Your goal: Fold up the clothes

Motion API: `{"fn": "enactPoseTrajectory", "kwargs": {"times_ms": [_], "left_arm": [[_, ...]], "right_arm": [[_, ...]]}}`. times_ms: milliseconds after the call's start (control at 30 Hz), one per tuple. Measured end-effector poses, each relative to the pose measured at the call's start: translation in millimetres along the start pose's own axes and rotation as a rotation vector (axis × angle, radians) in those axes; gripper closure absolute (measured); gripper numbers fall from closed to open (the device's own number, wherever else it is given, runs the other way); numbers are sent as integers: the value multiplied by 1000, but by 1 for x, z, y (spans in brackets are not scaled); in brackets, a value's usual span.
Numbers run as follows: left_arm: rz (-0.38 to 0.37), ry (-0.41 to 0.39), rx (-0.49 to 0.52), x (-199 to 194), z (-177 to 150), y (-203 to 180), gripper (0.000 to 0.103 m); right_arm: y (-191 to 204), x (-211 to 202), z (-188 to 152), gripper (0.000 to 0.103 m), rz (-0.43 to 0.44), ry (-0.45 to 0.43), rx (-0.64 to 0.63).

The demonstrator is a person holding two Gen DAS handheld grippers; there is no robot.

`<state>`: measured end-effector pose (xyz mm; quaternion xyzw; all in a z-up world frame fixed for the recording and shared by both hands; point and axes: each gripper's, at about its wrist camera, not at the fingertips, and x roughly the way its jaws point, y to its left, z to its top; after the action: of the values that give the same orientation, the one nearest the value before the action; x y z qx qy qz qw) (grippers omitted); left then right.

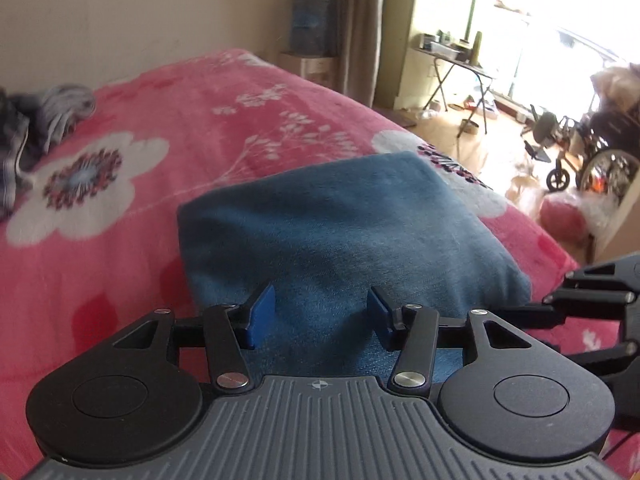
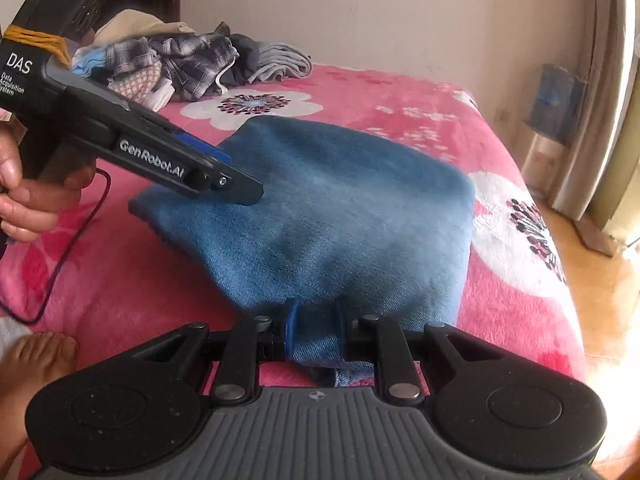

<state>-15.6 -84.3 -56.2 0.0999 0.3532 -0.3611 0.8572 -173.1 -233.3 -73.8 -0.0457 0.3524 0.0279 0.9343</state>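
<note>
Beige wall (image 1: 120, 12), curtain (image 1: 360, 20), bright window (image 1: 540, 20) (overexposed), folding table (image 1: 452, 60), wheelchair (image 1: 600, 152)

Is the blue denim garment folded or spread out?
Folded: the blue denim garment lies as a compact, thick rectangle on the pink blanket.

A: the folded blue garment (image 2: 344, 216) looks like soft brushed denim, matt. The bed blanket (image 2: 400, 104)?

B: plush fleece, fuzzy nap. Left gripper (image 1: 320, 314) is matt black plastic, shiny metal rivets, ribbed grey housing; blue fingers (image 1: 262, 312) look rubbery.
</note>
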Motion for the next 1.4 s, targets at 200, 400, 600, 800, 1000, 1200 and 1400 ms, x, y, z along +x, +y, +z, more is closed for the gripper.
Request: {"fn": "enactPoseTrajectory", "kwargs": {"times_ms": [200, 400, 600, 800, 1000, 1200, 1400], "left_arm": [[27, 15, -7, -3, 3, -5, 47], [194, -50, 38, -14, 8, -15, 46], [166, -109, 62, -20, 18, -21, 46], [146, 37, -18, 12, 12, -16, 45], [136, 33, -42, 10, 11, -13, 44], [146, 37, -50, 11, 11, -12, 44], [147, 40, -44, 11, 11, -13, 44]], "right_arm": [[0, 2, -4, 82, 2, -25, 15], [2, -1, -5, 80, -9, -32, 43], [1, -1, -5, 79, -6, -32, 56], [0, -2, -6, 78, -2, -32, 72], [0, -1, -5, 78, 0, -28, 70], [2, -10, 14, 77, -12, 18, 61], [-4, -30, 33, 77, -9, -26, 85]]}}
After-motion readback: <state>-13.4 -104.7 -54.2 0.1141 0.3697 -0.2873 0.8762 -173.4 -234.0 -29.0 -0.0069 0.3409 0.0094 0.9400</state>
